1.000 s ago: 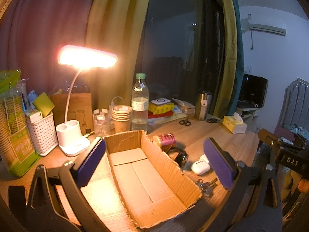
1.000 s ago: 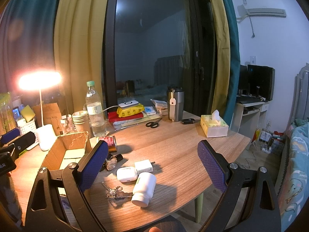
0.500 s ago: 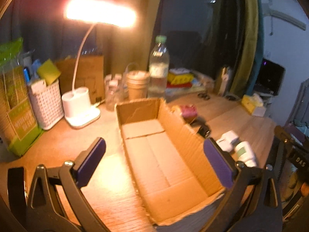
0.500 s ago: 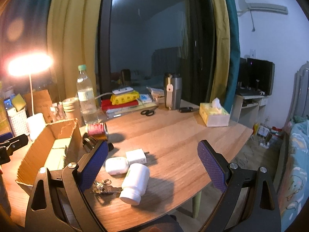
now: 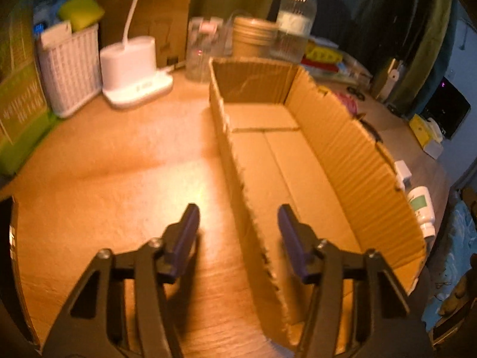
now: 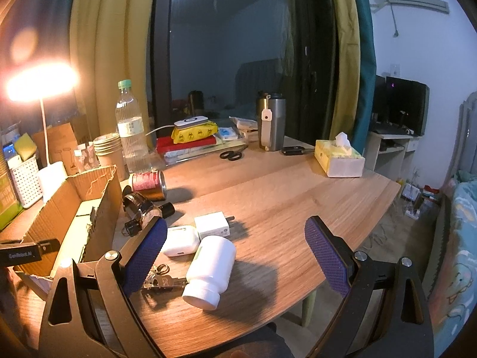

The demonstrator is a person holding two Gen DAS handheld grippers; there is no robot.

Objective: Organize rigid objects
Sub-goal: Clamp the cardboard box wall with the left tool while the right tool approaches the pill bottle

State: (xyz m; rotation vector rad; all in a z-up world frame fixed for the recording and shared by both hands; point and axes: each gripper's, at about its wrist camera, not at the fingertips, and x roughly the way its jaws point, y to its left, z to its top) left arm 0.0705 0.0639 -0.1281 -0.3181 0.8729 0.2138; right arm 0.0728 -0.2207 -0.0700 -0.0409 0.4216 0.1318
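An empty cardboard box [image 5: 298, 155] lies open on the wooden desk; it also shows in the right wrist view [image 6: 59, 208]. My left gripper [image 5: 238, 232] is open, its two fingers straddling the box's near left wall without touching it. My right gripper [image 6: 235, 250] is open and empty above a white pill bottle [image 6: 210, 271] lying on its side. Beside the bottle lie a white earbud case [image 6: 180, 240], a white charger plug [image 6: 212, 224], keys [image 6: 161, 280], a black watch [image 6: 140, 208] and a red can [image 6: 149, 182].
A white desk lamp base [image 5: 131, 68], a white basket [image 5: 70, 68], paper cups [image 5: 253, 38] and a water bottle [image 5: 295, 21] stand behind the box. Scissors [image 6: 231, 154], a steel tumbler [image 6: 272, 125] and a tissue box [image 6: 340, 159] sit at the far side of the desk.
My left gripper has dropped down and forward to the box's left wall, and its jaws have narrowed. My right gripper has moved slightly closer to the pill bottle.
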